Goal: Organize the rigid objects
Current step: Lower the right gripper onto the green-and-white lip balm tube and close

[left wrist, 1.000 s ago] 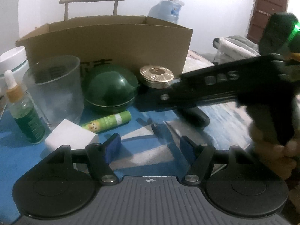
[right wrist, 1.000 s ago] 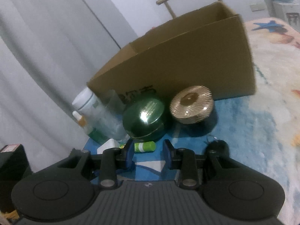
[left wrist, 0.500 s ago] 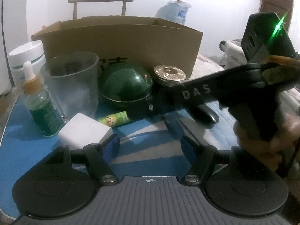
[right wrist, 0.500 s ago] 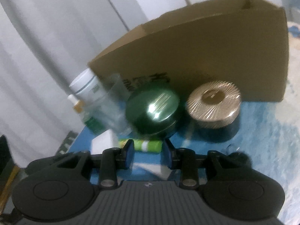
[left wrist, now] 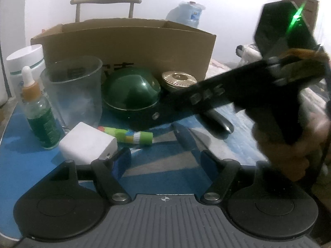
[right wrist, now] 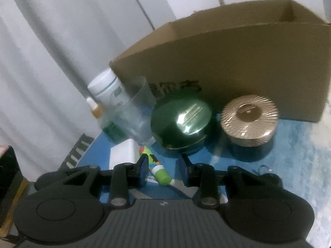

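Note:
A green glue stick (left wrist: 132, 136) lies on the blue table in front of a dark green domed jar (left wrist: 131, 91). In the right wrist view the stick (right wrist: 158, 169) lies between my right gripper's (right wrist: 163, 168) open fingers, at table level. A gold-lidded jar (right wrist: 249, 119), a clear cup (left wrist: 73, 91), a dropper bottle (left wrist: 39, 115), a white block (left wrist: 88, 145) and a white jar (left wrist: 24, 64) stand by the cardboard box (left wrist: 128, 45). My left gripper (left wrist: 165, 159) is open and empty, nearer than the objects. The right gripper's body (left wrist: 206, 99) crosses the left wrist view.
A black oblong object (left wrist: 217, 122) lies on the table under the right gripper's body. A chair back (left wrist: 105, 1) and a water jug (left wrist: 186, 14) stand behind the box. A grey curtain (right wrist: 51, 51) hangs at the left of the table.
My right gripper has moved forward and down toward the glue stick, which now lies between its fingers, turned to a new angle. The left gripper has drawn back a little.

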### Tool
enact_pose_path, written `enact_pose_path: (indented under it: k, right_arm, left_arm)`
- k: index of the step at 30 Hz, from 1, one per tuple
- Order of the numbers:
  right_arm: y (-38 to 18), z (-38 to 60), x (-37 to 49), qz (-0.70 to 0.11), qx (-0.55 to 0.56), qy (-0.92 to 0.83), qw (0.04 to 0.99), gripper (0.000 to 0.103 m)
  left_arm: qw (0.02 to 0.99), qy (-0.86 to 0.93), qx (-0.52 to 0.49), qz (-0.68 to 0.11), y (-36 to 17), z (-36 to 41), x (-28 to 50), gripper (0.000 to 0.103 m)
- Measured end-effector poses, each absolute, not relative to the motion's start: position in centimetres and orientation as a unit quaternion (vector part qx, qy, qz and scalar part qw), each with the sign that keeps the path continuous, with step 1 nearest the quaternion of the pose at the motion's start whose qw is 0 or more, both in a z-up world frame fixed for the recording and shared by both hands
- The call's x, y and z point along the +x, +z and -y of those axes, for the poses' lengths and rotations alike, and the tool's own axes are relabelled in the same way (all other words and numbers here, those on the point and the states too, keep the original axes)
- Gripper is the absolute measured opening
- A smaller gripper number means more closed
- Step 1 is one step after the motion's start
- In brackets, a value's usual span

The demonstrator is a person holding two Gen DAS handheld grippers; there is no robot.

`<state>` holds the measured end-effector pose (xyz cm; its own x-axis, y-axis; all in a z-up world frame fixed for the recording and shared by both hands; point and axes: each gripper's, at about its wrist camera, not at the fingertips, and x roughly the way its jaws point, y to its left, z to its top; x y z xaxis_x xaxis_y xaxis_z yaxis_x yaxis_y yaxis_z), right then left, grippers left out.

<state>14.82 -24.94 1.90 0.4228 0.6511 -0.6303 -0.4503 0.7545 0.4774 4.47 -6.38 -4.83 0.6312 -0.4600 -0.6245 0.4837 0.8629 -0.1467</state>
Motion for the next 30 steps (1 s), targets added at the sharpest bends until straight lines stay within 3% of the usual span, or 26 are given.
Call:
enact_pose_path:
  k: [2, 10, 30]
  right_arm:
    - [1.4, 24.7, 14.7, -0.433, 0.117, 0.341, 0.826, 0.025]
    - [1.5, 25.1, 14.1, -0.446, 0.129, 0.347, 0.815, 0.015]
    - [2.0, 29.2, 9.9, -0.451, 0.152, 0.296, 0.828, 0.016]
  left_arm:
    - [0.903, -0.263, 0.020, -0.339, -4.9, 6.6, 4.3, 0.074]
    - [0.903, -0.265, 0.027, -0.336, -5.0, 7.5, 4.2, 0.074]
    - [0.880, -0.333, 0.049, -0.336, -4.8, 9.4, 3.2, 0.075]
